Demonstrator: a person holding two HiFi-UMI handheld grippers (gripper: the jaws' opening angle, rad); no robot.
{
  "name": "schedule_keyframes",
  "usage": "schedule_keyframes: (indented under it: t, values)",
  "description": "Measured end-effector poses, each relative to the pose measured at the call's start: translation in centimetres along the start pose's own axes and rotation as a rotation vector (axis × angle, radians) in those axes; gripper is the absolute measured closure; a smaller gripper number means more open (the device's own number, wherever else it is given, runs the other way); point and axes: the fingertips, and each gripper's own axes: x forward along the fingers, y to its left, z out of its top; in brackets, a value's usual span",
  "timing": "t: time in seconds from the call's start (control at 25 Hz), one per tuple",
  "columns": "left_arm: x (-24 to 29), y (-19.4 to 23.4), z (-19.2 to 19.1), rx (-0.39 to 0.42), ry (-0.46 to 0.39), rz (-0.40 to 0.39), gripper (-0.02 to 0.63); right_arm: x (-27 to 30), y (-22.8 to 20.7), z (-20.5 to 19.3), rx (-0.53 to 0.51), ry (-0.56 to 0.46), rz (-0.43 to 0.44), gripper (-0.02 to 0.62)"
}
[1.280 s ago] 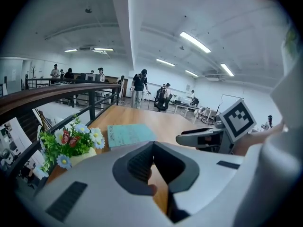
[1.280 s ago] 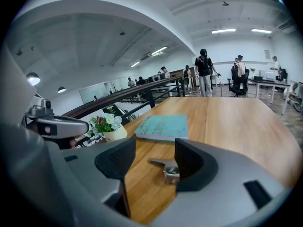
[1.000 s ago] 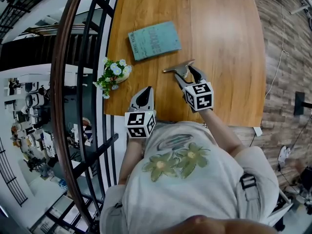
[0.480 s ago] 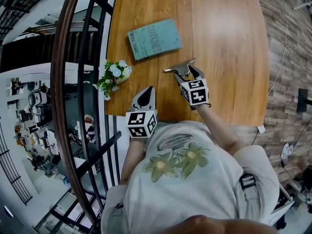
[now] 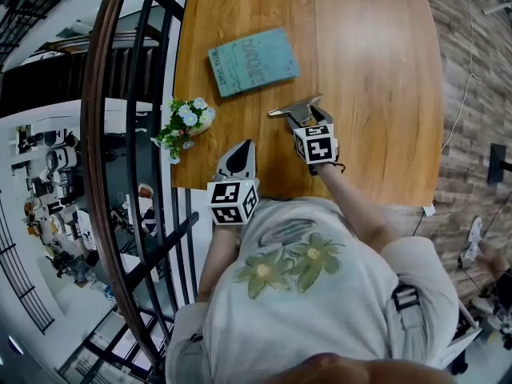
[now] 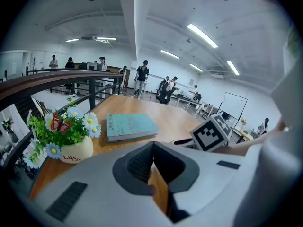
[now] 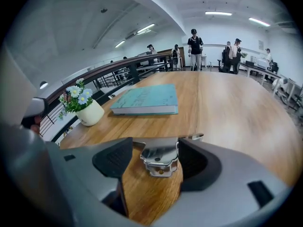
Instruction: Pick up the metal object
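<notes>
The metal object (image 5: 294,110), a shiny flat-bladed piece with a folded handle part, lies on the wooden table (image 5: 376,70). In the right gripper view the metal object (image 7: 161,156) sits between the two dark pads, close to the right one, with a gap on the left. My right gripper (image 5: 310,120) (image 7: 154,159) is open around it and its jaws have just been opening. My left gripper (image 5: 239,157) (image 6: 152,145) hangs over the table's near edge, shut on nothing.
A teal book (image 5: 253,62) lies beyond the metal object. A small pot of flowers (image 5: 186,123) stands at the table's left edge, beside a dark railing (image 5: 112,134) with a drop behind it. Bare wood lies to the right.
My right gripper has sunk toward the table and closed in over the metal object, tilting more steeply. The left gripper, book and flower pot have stayed put.
</notes>
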Motion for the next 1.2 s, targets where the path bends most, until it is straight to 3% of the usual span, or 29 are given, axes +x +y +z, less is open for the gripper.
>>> schedule_keyframes:
  t: [0.72,1.2]
  values:
    - [-0.1,1.0,-0.8,-0.011,0.021,0.020,0.591,3.4,-0.8,-1.8,-0.034,0.039,-0.076,0.302]
    - [0.1,0.7,-1.3,-0.024,0.023,0.020,0.591,4.0,-1.2,-2.0,-0.075,0.026,-0.065,0.299]
